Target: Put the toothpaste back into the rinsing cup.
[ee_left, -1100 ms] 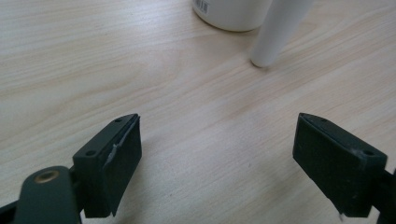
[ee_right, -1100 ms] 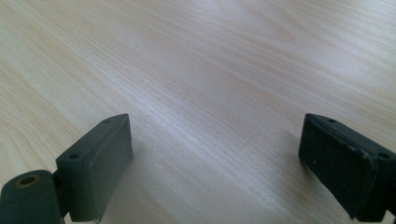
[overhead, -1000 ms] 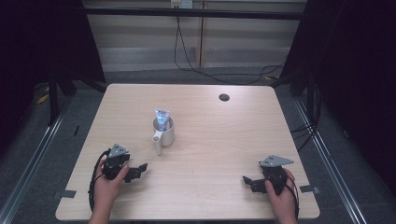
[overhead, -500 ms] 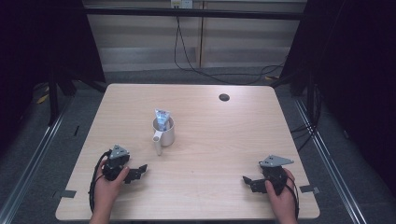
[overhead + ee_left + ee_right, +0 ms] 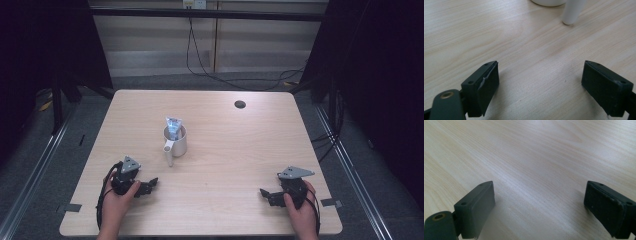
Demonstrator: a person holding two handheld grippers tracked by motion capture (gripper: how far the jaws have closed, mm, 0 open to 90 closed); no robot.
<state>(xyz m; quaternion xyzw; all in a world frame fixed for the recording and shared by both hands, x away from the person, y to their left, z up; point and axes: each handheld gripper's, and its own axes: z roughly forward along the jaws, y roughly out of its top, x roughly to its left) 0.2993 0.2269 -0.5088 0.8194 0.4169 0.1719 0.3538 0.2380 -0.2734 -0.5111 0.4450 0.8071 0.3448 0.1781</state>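
A white mug point(image 5: 176, 142) is seen standing upright left of centre in the high view, on the pale wooden surface point(image 5: 240, 150), with its handle pointed toward the lower left of the frame. A small blue and white packet point(image 5: 173, 128) is stood inside it; its print is too small to be read and its lower part is hidden by the mug's wall.

The left tongs point(image 5: 150, 184) are held low at the lower left of the frame, near the mug's handle but well apart from it. Their jaws are shown wide apart in the left gripper view point(image 5: 540, 87), with nothing but bare wood between them. At the top edge of that view the mug is cut off: only the rounded base point(image 5: 547, 2) and the end of the handle point(image 5: 572, 12) can be made out.

The right tongs point(image 5: 266, 194) are held at the lower right of the frame, far from the mug. Their jaws are likewise shown apart in the right gripper view point(image 5: 540, 210), over bare wood.

A small dark round spot point(image 5: 240, 104) is seen near the surface's far edge; what it is cannot be told. Both forearms are cut off by the bottom edge.
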